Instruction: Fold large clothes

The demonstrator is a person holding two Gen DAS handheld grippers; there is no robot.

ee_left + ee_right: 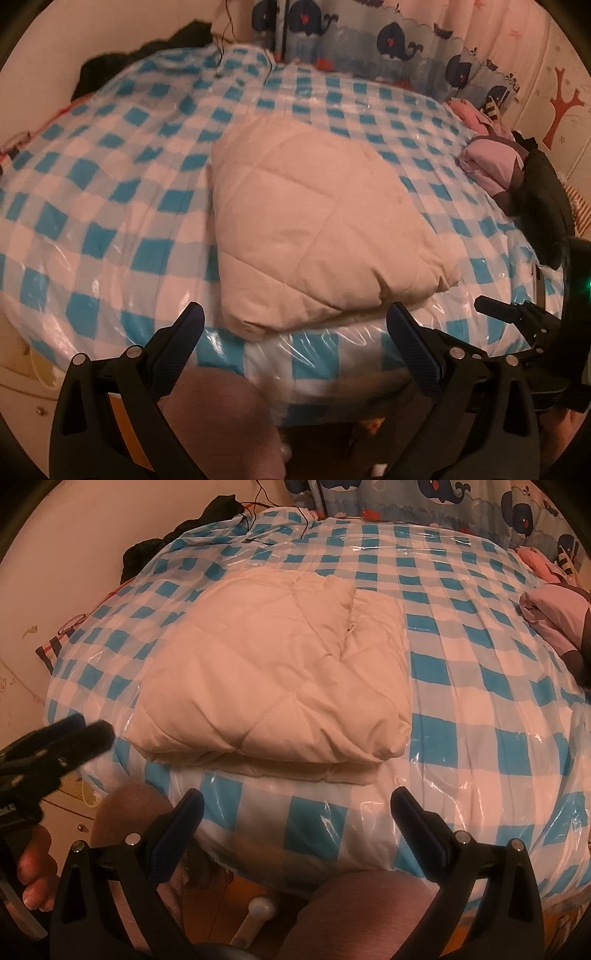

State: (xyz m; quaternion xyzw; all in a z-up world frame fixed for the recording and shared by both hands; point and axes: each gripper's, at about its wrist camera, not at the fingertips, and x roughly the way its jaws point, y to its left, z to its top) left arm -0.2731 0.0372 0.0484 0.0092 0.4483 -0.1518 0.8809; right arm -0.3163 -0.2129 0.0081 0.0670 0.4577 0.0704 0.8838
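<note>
The left gripper (pixel 295 328) and right gripper (pixel 297 810) both hang with jaws spread wide, holding nothing, at the near edge of the blue-checked plastic sheet (pixel 480 701). On it lies the cream quilted garment (pixel 273 675), folded into a thick, puffy rectangle (diamond stitching, layered edge facing the grippers).

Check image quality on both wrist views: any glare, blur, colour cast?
Left wrist: warm orange cast, fisheye bending, glare streaks on the plastic cover, folded quilted garment slightly soft. Right wrist: same cast, glare on the plastic at the near edge, left gripper motion-blurred at the frame edge.
</note>
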